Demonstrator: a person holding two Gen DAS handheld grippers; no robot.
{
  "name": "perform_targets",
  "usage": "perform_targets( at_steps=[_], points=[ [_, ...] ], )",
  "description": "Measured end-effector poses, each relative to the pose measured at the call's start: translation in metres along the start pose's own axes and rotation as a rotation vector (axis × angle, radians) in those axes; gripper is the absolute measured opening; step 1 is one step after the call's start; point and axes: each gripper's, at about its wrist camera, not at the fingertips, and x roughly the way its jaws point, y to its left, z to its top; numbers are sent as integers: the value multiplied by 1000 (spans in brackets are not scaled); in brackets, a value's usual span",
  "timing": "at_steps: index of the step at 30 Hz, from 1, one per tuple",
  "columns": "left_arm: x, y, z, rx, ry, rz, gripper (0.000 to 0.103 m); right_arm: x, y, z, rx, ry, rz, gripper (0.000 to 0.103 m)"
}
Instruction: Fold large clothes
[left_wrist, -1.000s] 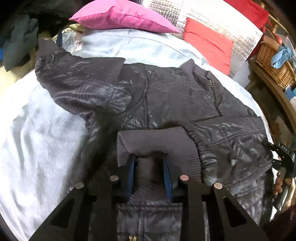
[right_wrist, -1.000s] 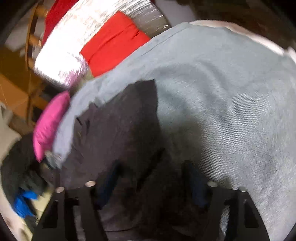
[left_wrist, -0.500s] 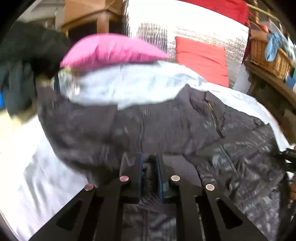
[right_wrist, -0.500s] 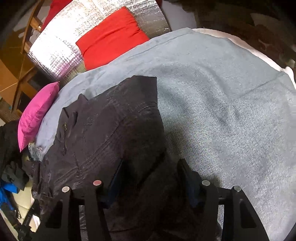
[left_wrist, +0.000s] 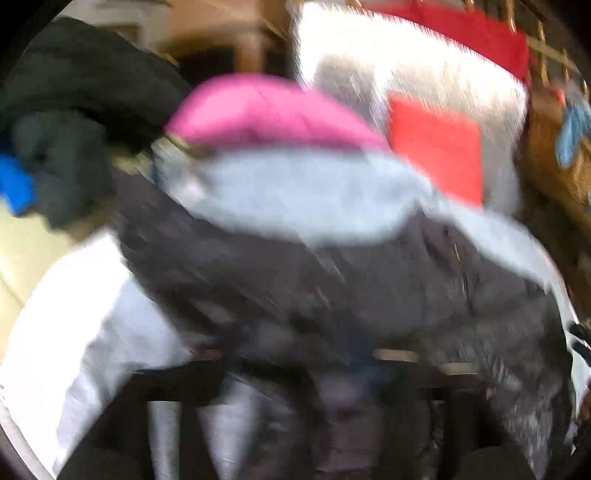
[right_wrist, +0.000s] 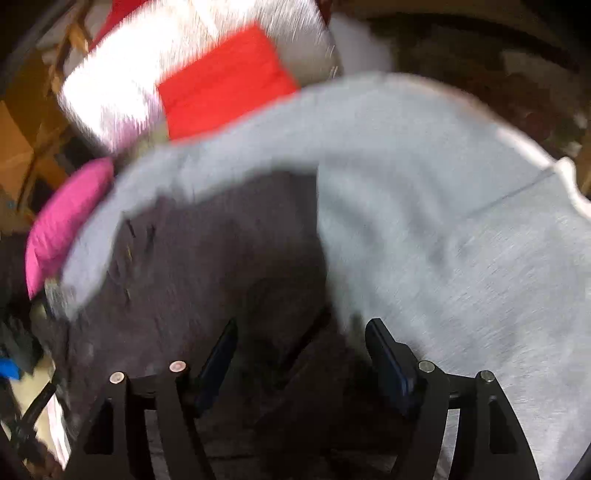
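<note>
Two claws: your left claw (left_wrist: 332, 387) and right claw (right_wrist: 299, 354) were both opening, gripping nothing.
Jacket: the big dark puffy jacket (right_wrist: 221, 258) lay under them on the pale grey bed cover (right_wrist: 443, 221).

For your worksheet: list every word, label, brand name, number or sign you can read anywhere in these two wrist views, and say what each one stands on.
None can be read in either view.
Dark jacket: no legible label or brand; the left wrist view is heavily blurred.
Pink pillow, red cushion and grey bedcover: plain, no print visible.
Wicker basket: too blurred to tell.
</note>
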Motion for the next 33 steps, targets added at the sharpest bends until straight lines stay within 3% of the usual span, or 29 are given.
perform_targets(
  at_steps=[2, 4, 7, 9, 13, 15, 17, 19, 20, 22, 25, 27, 33],
  points=[
    [-10, 31, 7, -85, -88, 71, 100, -22, 3, 0, -4, -88, 52, 75],
    [1, 61, 10, -168, -52, 83, 100, -37, 15, -6, -43, -127, 127, 75],
    [38, 108, 7, -365, 64, 56, 100, -32, 46, -25, -148, -54, 204, 75],
    [67, 135, -3, -530, 136, -15, 100, -19, 69, -41, -224, 11, 224, 75],
    [89, 147, -16, -665, 128, -101, 100, 0, 97, -61, -341, 67, 212, 75],
    [100, 149, -13, -658, 129, -99, 100, 8, 104, -66, -362, 88, 204, 75],
    [113, 155, -6, -652, 141, -110, 90, 15, 99, -68, -353, 109, 199, 75],
    [128, 157, -7, -671, 179, -149, 57, 20, 98, -70, -341, 121, 192, 75],
    [135, 158, -9, -684, 194, -150, 49, 21, 95, -69, -337, 121, 187, 75],
    [142, 161, -10, -687, 202, -137, 17, 20, 91, -69, -332, 113, 179, 75],
    [132, 151, -3, -646, 164, -132, 9, 17, 86, -66, -313, 105, 174, 75],
    [113, 134, 11, -562, 112, -122, 7, 16, 82, -64, -298, 98, 171, 75],
    [52, 44, 36, -324, 3, -197, 6, 6, 75, -55, -241, 79, 187, 75]
  ],
)
